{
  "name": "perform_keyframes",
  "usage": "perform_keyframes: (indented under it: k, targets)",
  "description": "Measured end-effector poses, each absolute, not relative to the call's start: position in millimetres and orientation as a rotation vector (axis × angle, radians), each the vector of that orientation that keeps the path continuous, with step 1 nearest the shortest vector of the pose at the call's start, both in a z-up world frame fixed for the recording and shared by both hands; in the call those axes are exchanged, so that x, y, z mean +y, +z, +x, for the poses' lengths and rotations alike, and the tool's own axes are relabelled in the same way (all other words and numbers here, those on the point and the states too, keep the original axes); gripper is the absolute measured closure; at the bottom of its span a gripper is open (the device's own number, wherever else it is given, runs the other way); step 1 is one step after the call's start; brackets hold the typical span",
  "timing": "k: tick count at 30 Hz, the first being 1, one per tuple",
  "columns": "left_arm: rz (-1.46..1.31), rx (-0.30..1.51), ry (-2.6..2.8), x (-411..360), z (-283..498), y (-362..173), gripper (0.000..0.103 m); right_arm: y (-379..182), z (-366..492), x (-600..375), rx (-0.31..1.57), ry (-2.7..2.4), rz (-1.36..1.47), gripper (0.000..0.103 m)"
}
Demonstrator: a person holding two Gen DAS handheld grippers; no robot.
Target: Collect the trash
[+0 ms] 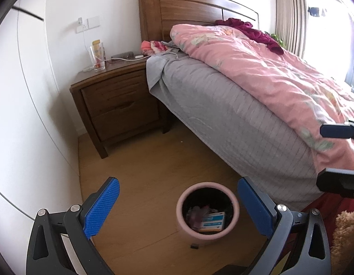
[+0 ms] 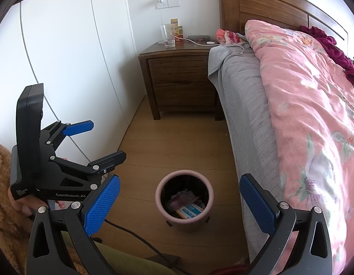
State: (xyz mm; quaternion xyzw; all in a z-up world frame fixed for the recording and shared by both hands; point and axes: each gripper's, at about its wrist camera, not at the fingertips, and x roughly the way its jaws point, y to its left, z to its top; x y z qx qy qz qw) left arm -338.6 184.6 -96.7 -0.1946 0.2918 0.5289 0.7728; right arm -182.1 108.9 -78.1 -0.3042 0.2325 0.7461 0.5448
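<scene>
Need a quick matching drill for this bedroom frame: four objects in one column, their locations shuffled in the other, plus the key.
Objects:
1. pink trash bin
2. clear glass
3. dark red garment
4. blue and white box

Places:
A. on the wooden nightstand
B. inside the bin, among other trash
C. on the wood floor beside the bed
D. on top of the pink quilt, near the headboard

Pairs: 1-C, 2-A, 3-D, 4-B

Both the left claw and right claw are open and hold nothing.
</scene>
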Motion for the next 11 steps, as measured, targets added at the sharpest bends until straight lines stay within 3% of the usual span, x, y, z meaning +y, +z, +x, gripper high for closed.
perform_keyframes:
  k: [11]
  targets:
    - [-0.435, 0.58, 1.132, 179.4, -338.7, -95.7, 0.0, -77.3, -181.2, 108.2, 0.551, 1.771, -0.72, 0.0]
